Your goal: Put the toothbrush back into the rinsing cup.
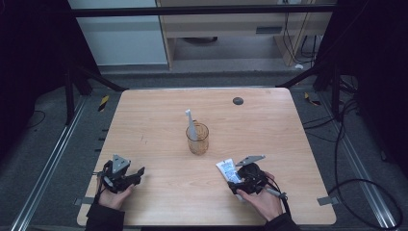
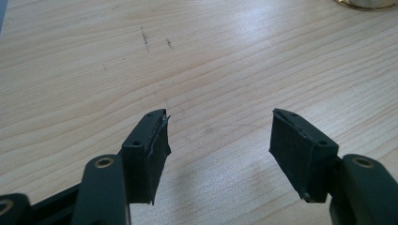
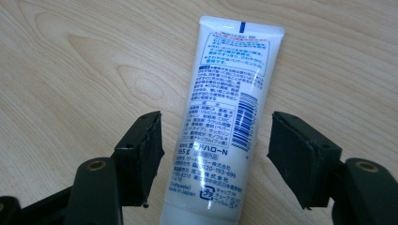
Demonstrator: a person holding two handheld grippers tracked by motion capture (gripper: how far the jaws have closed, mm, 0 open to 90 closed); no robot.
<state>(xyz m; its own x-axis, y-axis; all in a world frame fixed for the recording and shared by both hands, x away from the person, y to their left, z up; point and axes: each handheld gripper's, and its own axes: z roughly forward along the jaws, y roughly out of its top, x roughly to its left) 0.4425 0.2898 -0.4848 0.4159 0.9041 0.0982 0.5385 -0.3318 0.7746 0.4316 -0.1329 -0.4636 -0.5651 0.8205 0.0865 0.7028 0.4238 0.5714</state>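
pale wooden tabletop point(image 3: 70, 70) bore a soft, light toothpaste tube point(image 3: 225, 117) at twelve o'clock between the right gripper's point(image 3: 213, 154) spread jaws, best pinched mid-body.

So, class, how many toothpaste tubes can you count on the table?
1. The toothpaste tube lies flat on the wooden table, near the front edge, between the open jaws of the right hand-held gripper. Nothing suggests another hidden one.
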